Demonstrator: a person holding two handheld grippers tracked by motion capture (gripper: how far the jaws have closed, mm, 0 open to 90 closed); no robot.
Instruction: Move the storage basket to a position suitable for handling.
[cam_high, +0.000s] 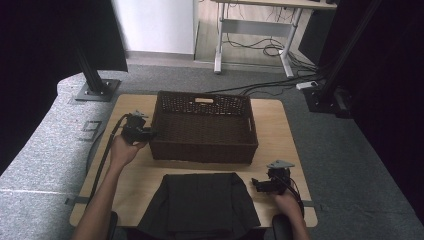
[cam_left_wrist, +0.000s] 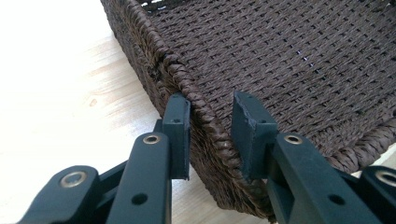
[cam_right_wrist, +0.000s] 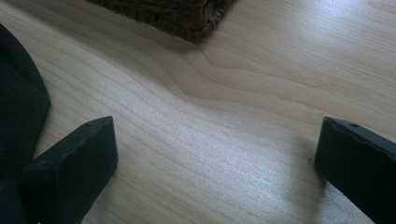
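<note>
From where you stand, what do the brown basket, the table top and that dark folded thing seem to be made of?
Basket: woven twisted cord, maybe paper rope or rattan, matte brown; braided rim.
Table top: pale wood or wood-look laminate, grain lines, slight sheen.
Dark cloth: soft matte fabric, folded; fibre unclear.

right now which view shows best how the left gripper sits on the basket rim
The left gripper view: the left gripper straddles the basket rim, jaws not yet closed. The high view shows it only small at the basket's left wall; the right gripper view catches a basket corner.
</note>
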